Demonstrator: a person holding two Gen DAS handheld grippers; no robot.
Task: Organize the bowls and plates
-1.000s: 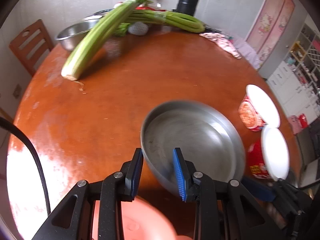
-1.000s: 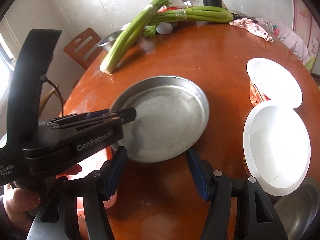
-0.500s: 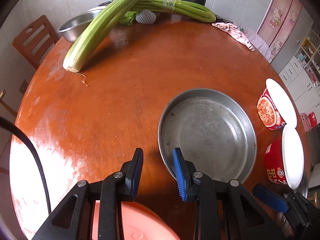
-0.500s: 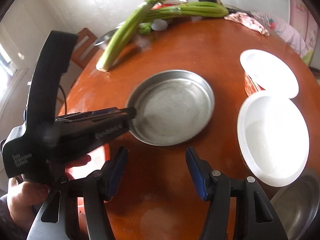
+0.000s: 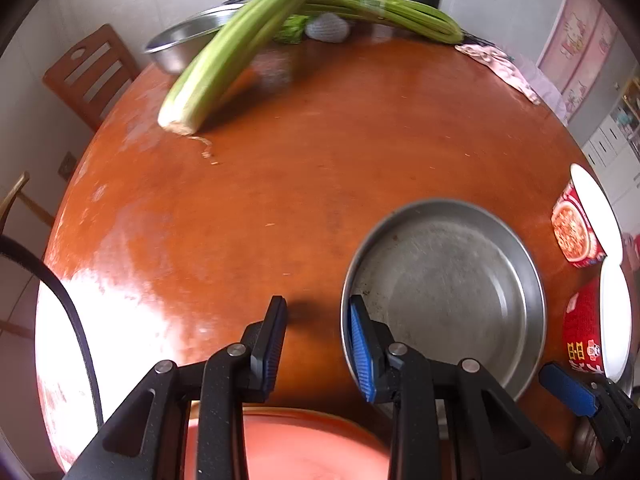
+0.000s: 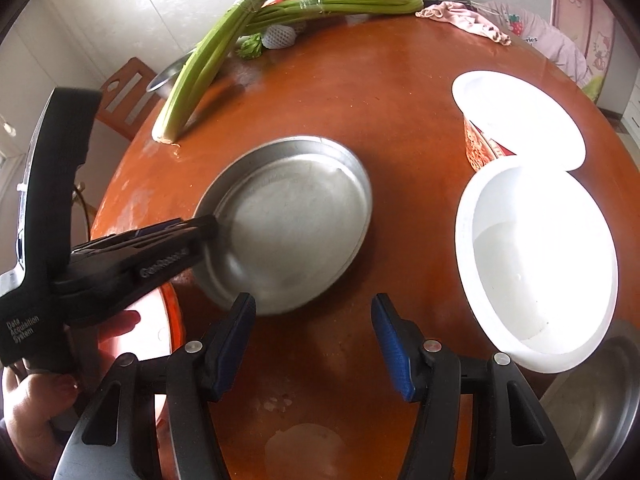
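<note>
Both tongs, left (image 5: 318,344) and right (image 6: 314,338), gape released; left one hides the steel plate's (image 6: 292,224) near rim.

Bright daylight comes from the left, laying a blown-out white glare patch on the glossy round reddish-brown wooden table (image 5: 304,168) near its left edge. The white insides of the two red paper noodle cups (image 6: 536,264) are overexposed (almost no detail survives). The shallow round steel plate (image 6: 292,224) looks slightly soft with motion blur in the right wrist view. Short soft shadows sit under the long green celery bunch (image 5: 236,52). Fisheye distortion bends the table rim, and both frames darken to black at the corners.
</note>
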